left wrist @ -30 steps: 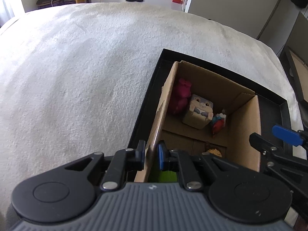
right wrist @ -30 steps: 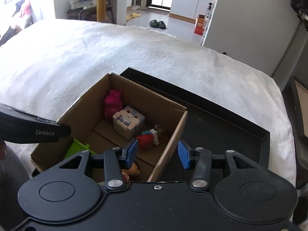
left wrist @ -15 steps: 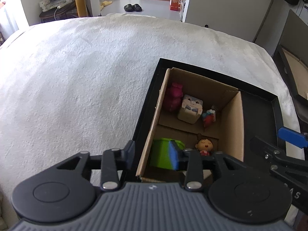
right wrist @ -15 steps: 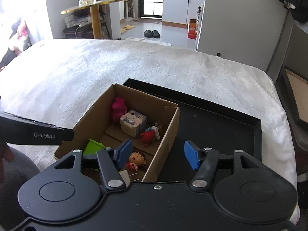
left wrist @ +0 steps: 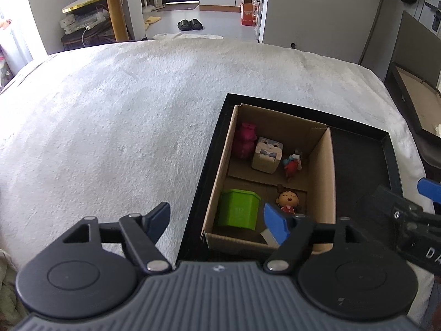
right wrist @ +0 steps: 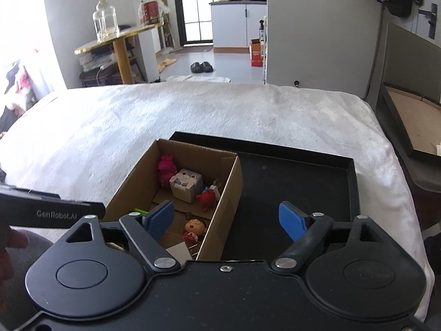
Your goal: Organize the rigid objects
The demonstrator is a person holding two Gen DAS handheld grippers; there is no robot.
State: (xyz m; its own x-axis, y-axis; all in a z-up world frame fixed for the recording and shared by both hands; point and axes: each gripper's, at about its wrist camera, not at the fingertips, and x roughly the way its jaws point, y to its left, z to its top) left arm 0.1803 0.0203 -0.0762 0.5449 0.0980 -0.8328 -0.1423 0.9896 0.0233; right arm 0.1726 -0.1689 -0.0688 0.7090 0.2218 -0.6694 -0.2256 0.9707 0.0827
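Right gripper [right wrist: 227,219] jaws opening, nothing between them, hovering over the cardboard box [right wrist: 230,184] of toys in the black tray [right wrist: 354,182].

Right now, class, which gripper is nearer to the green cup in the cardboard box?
Left. The left gripper hangs just above the green cup, fingers opening, empty. The right gripper straddles the box's far wall, farther from the cup, also opening and empty.
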